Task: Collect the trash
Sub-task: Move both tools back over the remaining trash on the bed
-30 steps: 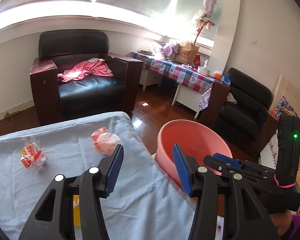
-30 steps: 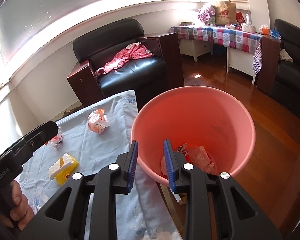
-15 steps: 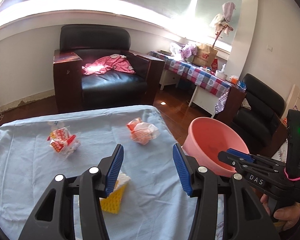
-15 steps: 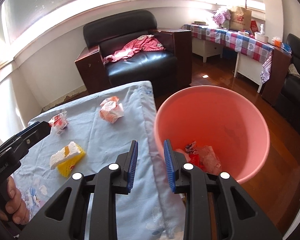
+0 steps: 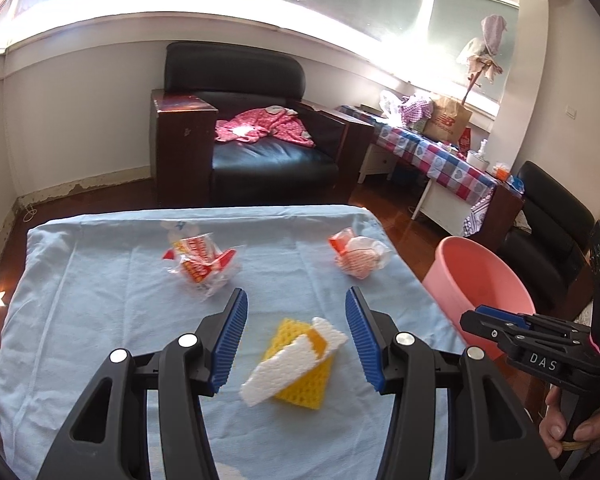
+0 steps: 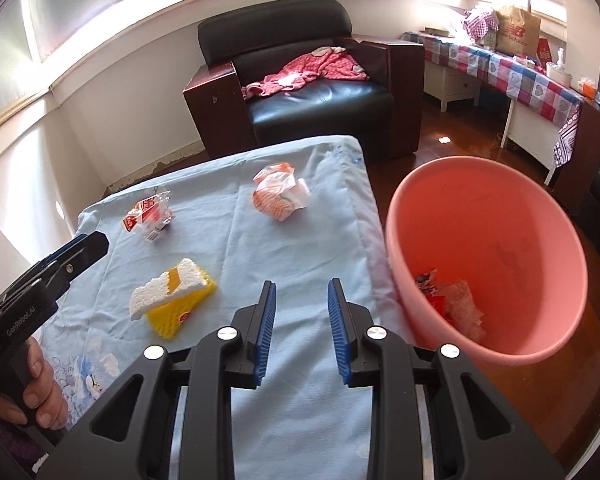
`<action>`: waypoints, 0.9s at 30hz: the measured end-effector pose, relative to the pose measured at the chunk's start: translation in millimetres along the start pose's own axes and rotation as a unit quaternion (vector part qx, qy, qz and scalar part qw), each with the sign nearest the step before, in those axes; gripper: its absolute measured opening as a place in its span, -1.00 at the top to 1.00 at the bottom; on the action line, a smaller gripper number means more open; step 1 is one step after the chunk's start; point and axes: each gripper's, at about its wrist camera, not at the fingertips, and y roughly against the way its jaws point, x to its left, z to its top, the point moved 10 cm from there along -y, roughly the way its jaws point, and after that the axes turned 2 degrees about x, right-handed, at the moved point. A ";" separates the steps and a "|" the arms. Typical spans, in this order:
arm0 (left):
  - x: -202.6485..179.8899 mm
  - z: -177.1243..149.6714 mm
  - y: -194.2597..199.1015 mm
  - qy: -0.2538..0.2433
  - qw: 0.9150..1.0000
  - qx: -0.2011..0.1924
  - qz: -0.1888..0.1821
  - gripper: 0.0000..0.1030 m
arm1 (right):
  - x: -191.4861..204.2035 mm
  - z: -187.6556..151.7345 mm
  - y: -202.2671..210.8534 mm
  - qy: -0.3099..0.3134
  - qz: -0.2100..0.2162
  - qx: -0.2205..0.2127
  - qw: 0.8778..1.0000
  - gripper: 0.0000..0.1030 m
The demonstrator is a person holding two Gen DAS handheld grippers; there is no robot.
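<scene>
Left gripper [image 5: 294, 334] is released, jaws wide apart, hanging over the table's blue cloth [image 5: 100, 300] with the yellow-and-white foam fruit nets [image 5: 296, 364] lying between its blue pads, not touched. The nets sit near the table's near edge, white one tilted on top of the yellow one.

Right gripper [image 6: 300, 328] is also released, jaws parted with a narrower gap and nothing between them. It hangs over the table's right edge, just beside the pink bucket [image 6: 540, 240].

Other trash on the cloth:
- crumpled clear wrapper with red-orange print [image 5: 200, 258], left of centre, toward the far edge
- crumpled orange-and-white wrapper [image 5: 358, 254], near the far right corner

In the right wrist view the same items show: foam nets [image 6: 172, 298], clear wrapper [image 6: 148, 216], orange-and-white wrapper [image 6: 280, 194].

The bucket stands on the floor against the table's right edge, open top tilted toward the camera. Crumpled red and clear wrappers [image 6: 448, 304] lie at its bottom.

Behind the table: black leather armchair [image 5: 256, 128] with a pink cloth [image 5: 264, 128] on the seat.
</scene>
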 end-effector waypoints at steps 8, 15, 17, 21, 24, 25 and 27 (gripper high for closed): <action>39.9 -5.3 3.8 0.024 0.999 -0.003 0.031 0.02 | 30.5 -9.9 -12.9 0.049 0.015 -0.002 0.999 0.47; 73.8 -12.5 6.4 0.045 0.997 0.001 0.057 0.02 | 40.6 -8.6 -25.0 0.055 0.041 0.008 0.998 0.47; 83.3 -13.4 6.4 0.051 0.997 0.004 0.064 0.02 | 38.4 -8.8 -29.5 0.047 0.040 0.020 0.998 0.47; 100.5 -14.3 3.9 0.060 0.995 0.008 0.079 0.02 | 35.8 -4.8 -31.0 0.028 0.060 0.010 0.998 0.47; 108.2 -13.5 -5.0 0.073 0.994 0.023 0.076 0.02 | 35.1 -3.3 -33.5 0.031 0.059 0.011 0.998 0.47; 108.4 -12.7 -7.9 0.079 0.994 0.029 0.070 0.02 | 36.1 -3.2 -35.0 0.031 0.063 0.012 0.997 0.47; 104.7 -7.8 -16.5 0.095 0.994 0.038 0.050 0.02 | 38.3 -3.2 -38.0 0.031 0.068 0.016 0.997 0.47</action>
